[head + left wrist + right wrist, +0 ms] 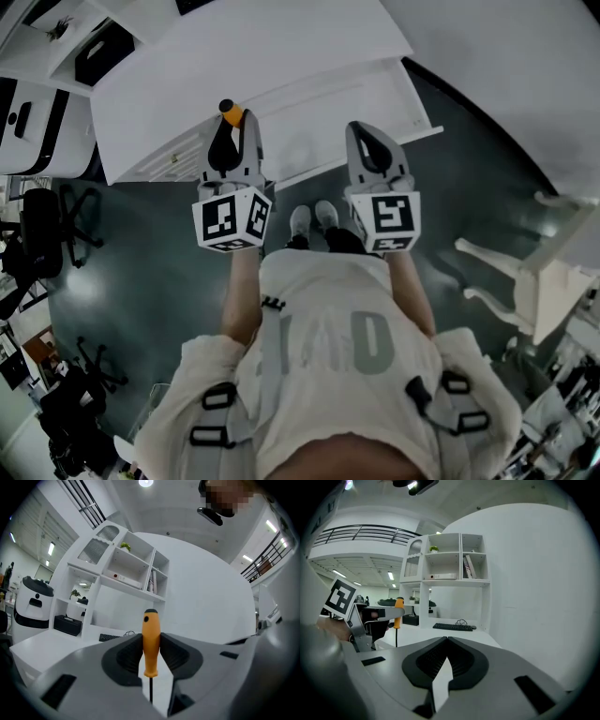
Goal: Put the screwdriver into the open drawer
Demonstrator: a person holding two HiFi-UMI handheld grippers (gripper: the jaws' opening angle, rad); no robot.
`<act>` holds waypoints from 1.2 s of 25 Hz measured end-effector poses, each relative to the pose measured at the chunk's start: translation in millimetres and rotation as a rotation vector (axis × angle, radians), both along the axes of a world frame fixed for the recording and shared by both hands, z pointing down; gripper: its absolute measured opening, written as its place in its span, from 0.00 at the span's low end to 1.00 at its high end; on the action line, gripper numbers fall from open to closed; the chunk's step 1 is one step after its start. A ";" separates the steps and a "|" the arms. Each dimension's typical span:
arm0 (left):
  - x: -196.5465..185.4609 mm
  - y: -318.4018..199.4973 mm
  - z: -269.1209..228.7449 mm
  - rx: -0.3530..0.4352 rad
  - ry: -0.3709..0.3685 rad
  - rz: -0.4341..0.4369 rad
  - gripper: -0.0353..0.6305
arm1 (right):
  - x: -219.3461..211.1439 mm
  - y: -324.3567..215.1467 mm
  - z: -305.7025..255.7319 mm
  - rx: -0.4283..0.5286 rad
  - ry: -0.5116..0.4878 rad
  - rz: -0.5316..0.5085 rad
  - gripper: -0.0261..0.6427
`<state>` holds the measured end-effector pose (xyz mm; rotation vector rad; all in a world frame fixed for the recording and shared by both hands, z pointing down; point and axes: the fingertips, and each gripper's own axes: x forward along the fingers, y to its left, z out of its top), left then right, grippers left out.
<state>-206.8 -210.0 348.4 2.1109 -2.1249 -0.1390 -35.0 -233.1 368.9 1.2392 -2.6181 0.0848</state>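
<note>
Head view showed the left gripper (230,133) clamped on the upright screwdriver (229,114) and the right gripper (371,142) with jaws together, empty, both near the open drawer (323,120) below the desk (244,52).

The screwdriver (151,641) in my left gripper (151,637) had a smooth, faintly glossy orange plastic handle and a thin dark metal shaft. That gripper and my right gripper (446,641) were matt grey plastic with ribbed black pads (433,660). The desk (281,47) looked smooth matt white, the floor (159,291) dark and glossy, my shirt (328,319) pale cloth.
</note>
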 end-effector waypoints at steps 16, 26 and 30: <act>0.1 -7.9 -17.7 0.040 -0.057 -0.066 0.22 | 2.8 -22.4 -13.0 0.041 -0.024 -0.036 0.05; 2.9 1.5 -11.3 0.025 -0.048 -0.071 0.22 | 2.9 -13.8 -7.0 0.018 -0.019 -0.044 0.05; 4.8 0.6 -5.8 0.009 -0.035 -0.070 0.22 | 6.8 -13.9 -4.1 0.013 -0.020 -0.030 0.05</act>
